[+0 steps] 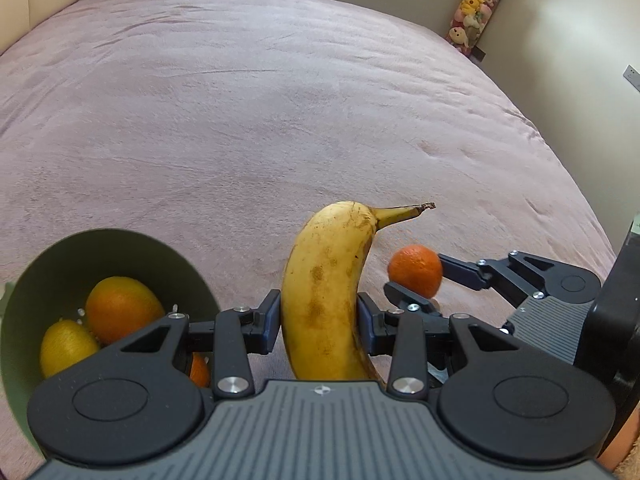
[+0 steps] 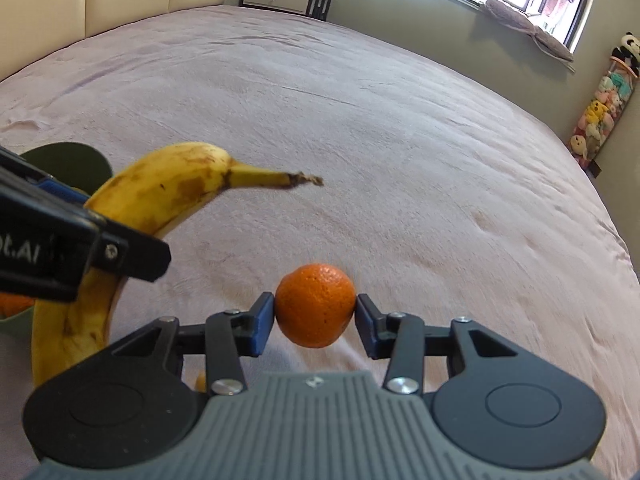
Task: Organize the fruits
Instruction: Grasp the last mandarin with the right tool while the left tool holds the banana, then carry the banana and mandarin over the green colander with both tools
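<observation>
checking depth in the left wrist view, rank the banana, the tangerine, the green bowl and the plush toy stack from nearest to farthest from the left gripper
1. banana: clamped between the left gripper's pads, centre.
2. green bowl: just left of the gripper, holding fruit; tangerine: to the right, held in the right gripper. These two are too close to call.
3. plush toy stack: far corner against the wall, upper right.

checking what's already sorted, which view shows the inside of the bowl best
The left wrist view. It looks down into the green bowl and shows an orange and a yellow fruit inside. The right wrist view shows only a slice of the bowl behind the banana and left gripper.
</observation>
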Demonstrator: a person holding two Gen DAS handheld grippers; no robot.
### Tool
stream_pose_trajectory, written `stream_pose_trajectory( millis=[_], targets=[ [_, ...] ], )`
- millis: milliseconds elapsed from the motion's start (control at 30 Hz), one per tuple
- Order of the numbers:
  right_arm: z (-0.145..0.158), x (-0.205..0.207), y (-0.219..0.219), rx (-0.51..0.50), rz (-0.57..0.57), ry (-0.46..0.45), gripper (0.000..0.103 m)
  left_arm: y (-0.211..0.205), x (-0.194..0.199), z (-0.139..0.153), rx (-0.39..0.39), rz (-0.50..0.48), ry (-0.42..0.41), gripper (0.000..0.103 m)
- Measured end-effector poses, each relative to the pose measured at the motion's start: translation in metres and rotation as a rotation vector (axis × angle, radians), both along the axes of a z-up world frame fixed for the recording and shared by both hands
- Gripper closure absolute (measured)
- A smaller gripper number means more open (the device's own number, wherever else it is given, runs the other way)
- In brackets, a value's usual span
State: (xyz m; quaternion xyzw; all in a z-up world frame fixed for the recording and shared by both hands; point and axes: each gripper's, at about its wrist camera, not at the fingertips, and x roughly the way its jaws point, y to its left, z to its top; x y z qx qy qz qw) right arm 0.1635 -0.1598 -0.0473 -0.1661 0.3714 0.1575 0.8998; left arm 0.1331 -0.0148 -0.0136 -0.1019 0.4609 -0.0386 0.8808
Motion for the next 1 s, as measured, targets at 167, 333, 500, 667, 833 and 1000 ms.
stream_pose_trajectory(
  millis=[167,333,500,667,833,1000],
  targets=[
    [0.009,-0.025,-0.004,0.006,-0.026,0.016,0.061,0.002,-0.018,0.008,0.015,-0.001,-0.005,0.059],
    [0.017,-0.053,-0.001,0.010,-0.018,0.018,0.061,0.005,-0.039,0.018,0.036,-0.005,-0.024,0.059],
    [0.024,-0.080,0.004,0.026,-0.002,0.021,0.061,0.007,-0.057,0.028,0.047,-0.012,-0.048,0.059],
    [0.032,-0.101,0.008,0.041,0.008,0.006,0.061,0.015,-0.070,0.033,0.057,0.003,-0.056,0.059],
    [0.042,-0.112,0.015,0.065,0.020,-0.013,0.061,0.025,-0.081,0.040,0.060,0.025,-0.070,0.059],
    [0.050,-0.116,0.025,0.087,0.051,-0.037,0.061,0.040,-0.086,0.044,0.073,0.057,-0.073,0.059]
  ],
)
